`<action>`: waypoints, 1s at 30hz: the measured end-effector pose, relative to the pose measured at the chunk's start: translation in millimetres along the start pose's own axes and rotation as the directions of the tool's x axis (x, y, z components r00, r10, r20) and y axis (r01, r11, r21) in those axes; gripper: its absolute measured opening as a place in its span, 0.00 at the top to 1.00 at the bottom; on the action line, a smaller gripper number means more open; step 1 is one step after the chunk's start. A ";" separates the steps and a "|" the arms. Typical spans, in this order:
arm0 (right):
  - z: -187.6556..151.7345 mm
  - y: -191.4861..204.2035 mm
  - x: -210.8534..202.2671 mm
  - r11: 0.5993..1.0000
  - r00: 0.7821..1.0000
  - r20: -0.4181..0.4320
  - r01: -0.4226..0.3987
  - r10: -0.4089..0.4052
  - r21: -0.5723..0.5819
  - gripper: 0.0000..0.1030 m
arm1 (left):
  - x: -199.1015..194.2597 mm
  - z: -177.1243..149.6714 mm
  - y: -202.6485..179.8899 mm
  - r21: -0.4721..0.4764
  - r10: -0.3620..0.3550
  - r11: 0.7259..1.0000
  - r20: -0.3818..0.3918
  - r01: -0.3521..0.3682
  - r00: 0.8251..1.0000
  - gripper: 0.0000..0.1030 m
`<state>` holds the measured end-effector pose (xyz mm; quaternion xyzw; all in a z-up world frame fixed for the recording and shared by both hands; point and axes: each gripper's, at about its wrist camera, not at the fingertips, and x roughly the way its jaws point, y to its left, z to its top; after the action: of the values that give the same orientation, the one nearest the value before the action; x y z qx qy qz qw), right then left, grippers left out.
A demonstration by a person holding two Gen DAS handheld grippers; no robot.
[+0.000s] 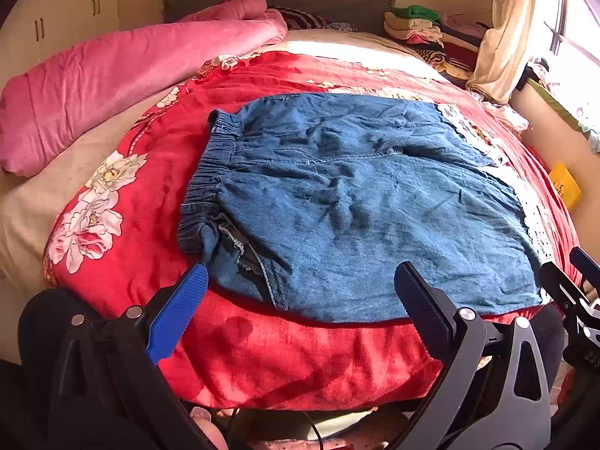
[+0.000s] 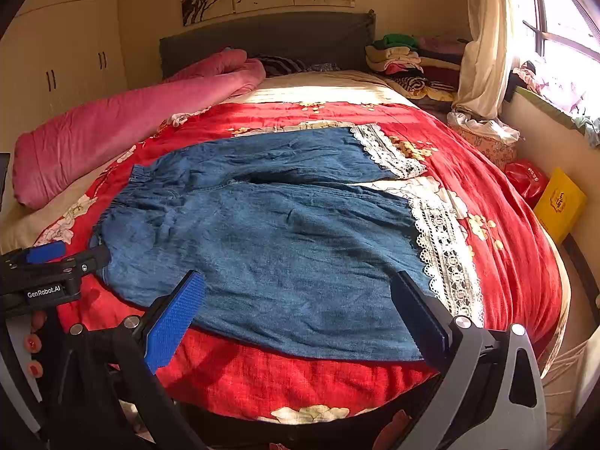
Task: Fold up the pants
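Lying flat across the red floral bedspread [image 2: 487, 195], the blue denim pants [image 2: 285, 232] are spreading with the elastic waistband [image 1: 204, 183] toward the left and the lace-trimmed cuffs [image 2: 446, 255] toward the right. The left gripper [image 1: 300, 288] is hovering over the near waist corner, jaws wide and holding nothing. The right gripper [image 2: 296, 300] is hovering over the near leg, equally wide, probably not touching cloth.

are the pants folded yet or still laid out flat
Laid out flat: the pants lie spread on the red bedspread, both lace-trimmed legs side by side, unfolded.
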<state>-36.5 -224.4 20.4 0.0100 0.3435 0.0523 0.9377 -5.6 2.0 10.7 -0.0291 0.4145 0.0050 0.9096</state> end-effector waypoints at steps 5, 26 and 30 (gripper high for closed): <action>0.5 -0.2 -0.2 1.000 1.000 -0.001 -0.002 0.002 -0.003 0.04 | -0.1 0.8 0.6 0.000 0.002 1.000 0.002 -0.002 1.000 0.09; 0.3 0.8 -0.7 1.000 1.000 0.003 -0.002 0.002 -0.005 0.04 | -2.8 2.1 5.9 -0.012 0.014 1.000 0.013 -0.014 1.000 0.09; 1.7 1.5 -0.6 1.000 1.000 0.004 -0.006 0.006 -0.005 0.04 | -2.8 2.3 6.4 -0.010 0.016 1.000 0.014 -0.015 1.000 0.09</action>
<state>-35.9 -222.9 22.2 0.0089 0.3415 0.0559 0.9382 -5.9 8.5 14.0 -0.0305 0.4084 0.0144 0.9122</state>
